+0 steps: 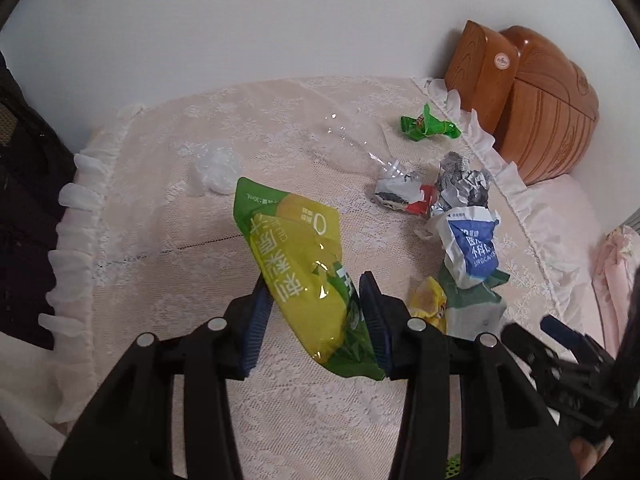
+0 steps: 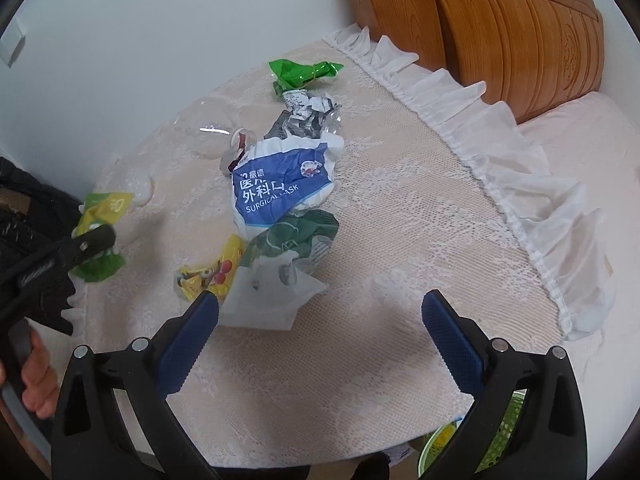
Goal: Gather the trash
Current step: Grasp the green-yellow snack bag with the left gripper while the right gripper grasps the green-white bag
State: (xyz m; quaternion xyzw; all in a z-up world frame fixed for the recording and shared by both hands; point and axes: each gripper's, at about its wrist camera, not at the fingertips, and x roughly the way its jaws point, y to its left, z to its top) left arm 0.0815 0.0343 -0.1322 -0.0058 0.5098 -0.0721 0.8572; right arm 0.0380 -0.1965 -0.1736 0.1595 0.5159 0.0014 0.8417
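The left gripper (image 1: 316,312) clamps the yellow-green pouch (image 1: 300,264) at frame centre, lifted off the tabletop (image 1: 160,264) for binning, while the right gripper (image 2: 320,320) gapes wide above the white-green wrapper (image 2: 276,276).

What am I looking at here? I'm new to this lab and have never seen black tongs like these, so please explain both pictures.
There is no robot here. A person holds a hand-squeezed gripper in each hand, and each carries a wide-angle camera looking forward along its jaws. One picture comes from the left gripper, the other from the right gripper.

Both look down on a table under a lace tablecloth strewn with trash: a blue and white surgical mask packet, a green and white bag, a small yellow wrapper, a crumpled green wrapper, crumpled printed paper and clear plastic.

The left jaws are shut on a yellow-green pouch, held clear of the cloth. The right jaws are open and empty, near the green and white bag.
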